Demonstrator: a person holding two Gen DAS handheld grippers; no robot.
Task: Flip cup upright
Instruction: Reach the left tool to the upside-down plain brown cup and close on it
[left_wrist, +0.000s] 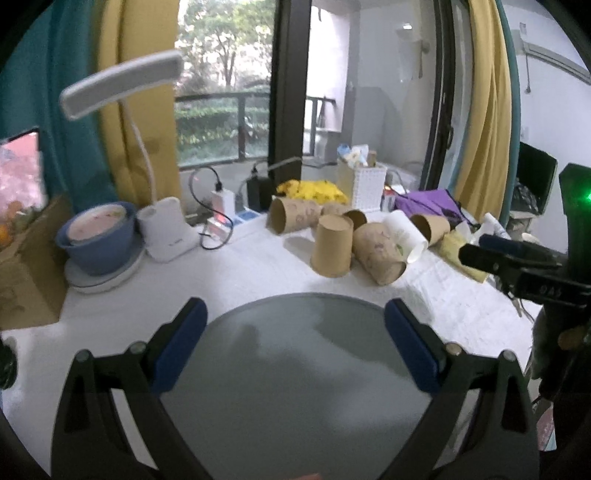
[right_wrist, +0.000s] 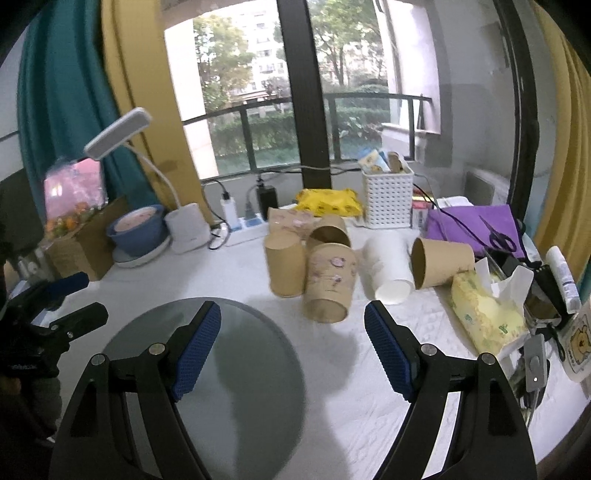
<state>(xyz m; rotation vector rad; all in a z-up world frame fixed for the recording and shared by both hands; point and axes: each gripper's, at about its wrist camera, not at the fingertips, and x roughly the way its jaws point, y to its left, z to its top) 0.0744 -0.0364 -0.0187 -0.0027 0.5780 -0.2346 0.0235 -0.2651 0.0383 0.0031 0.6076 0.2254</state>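
Both claws hang spread and empty over the white textured tablecloth (right_wrist: 369, 398). Left gripper (left_wrist: 295, 343), black-armed with blue rubber pads, has its jaws wide apart above the round grey glass disc (left_wrist: 295, 369); nothing sits between them. Right gripper (right_wrist: 293, 343), of the same build, is likewise wide apart, its left pad (right_wrist: 195, 350) over the disc's (right_wrist: 207, 369) edge and its right pad over bare cloth.

Beyond the disc lies a huddle of paper cups. One plain brown paper cup (left_wrist: 331, 245) (right_wrist: 285, 266) stands mouth down on the cloth — the only one resting on its rim. Touching it on its right is a brown cup printed with small pink figures (right_wrist: 329, 282) (left_wrist: 378, 254), lying on its side with its mouth toward the right wrist camera. A white paper cup (right_wrist: 388, 269) (left_wrist: 404, 230) lies on its side next to that, and another plain brown cup (right_wrist: 441, 262) lies further right, its open mouth facing left. More brown cups lie behind them — how many, I cannot tell.

At the left stand a white desk lamp with a bent neck (right_wrist: 186, 225) and a blue bowl on a pale plate (right_wrist: 136, 229). A white lattice basket (right_wrist: 388, 199) stands at the back, and a yellow tissue pack (right_wrist: 484, 314) lies at the right.
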